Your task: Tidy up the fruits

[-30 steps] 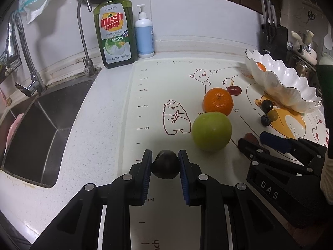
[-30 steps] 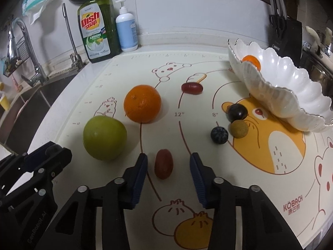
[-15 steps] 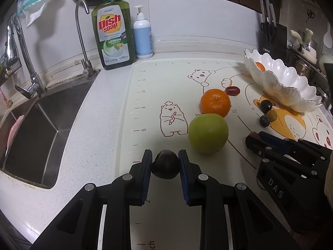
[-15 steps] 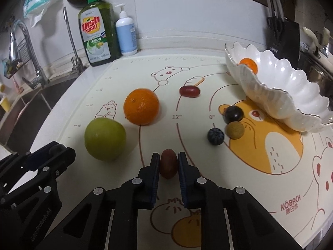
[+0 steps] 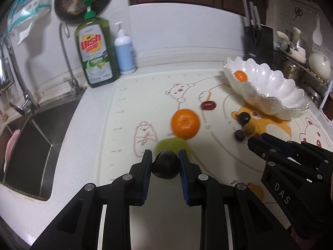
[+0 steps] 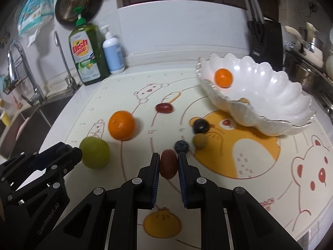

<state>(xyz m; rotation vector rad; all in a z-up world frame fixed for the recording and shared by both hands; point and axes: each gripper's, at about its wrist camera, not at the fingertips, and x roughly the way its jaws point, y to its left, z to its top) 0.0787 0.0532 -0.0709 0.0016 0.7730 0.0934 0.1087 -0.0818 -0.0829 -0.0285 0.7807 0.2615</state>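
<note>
Your left gripper (image 5: 165, 163) is clamped on a dark plum (image 5: 165, 164), low in the centre of the left wrist view, both blue-lined pads pressed against its sides. Just behind it a green apple (image 5: 171, 144) shows as a blur, and above that sits a large orange (image 5: 185, 123). Your right gripper (image 6: 168, 164) is closed tight on a red grape (image 6: 168, 163) at the lower centre of the right wrist view.

Just above and right of that grape, three small fruits cluster together on the mat: a blueberry (image 6: 181, 145), a yellow-green grape (image 6: 199, 140) and a dark grape (image 6: 200, 125). Another red grape (image 6: 164, 108) lies alone nearer the middle of the frame.

In the upper right, a white scalloped bowl (image 6: 276, 95) holds one small orange (image 6: 223, 77). It rests on a cartoon bear mat (image 6: 260, 177) printed with ruler marks reading "12"" and "8"", and red lettering at the lower right edge too cut off to read.

In the left wrist view, your right gripper's body at the right edge carries the letters "DAS"; in the right wrist view, your left gripper's body reads "GenRobot.AI".

In the upper left, on the tabletop (image 5: 89, 125), stand a green bottle labelled "Dish soap" (image 5: 94, 51) and a white-and-blue pump bottle (image 5: 124, 52). A knife block (image 5: 259, 39) stands behind the bowl.
</note>
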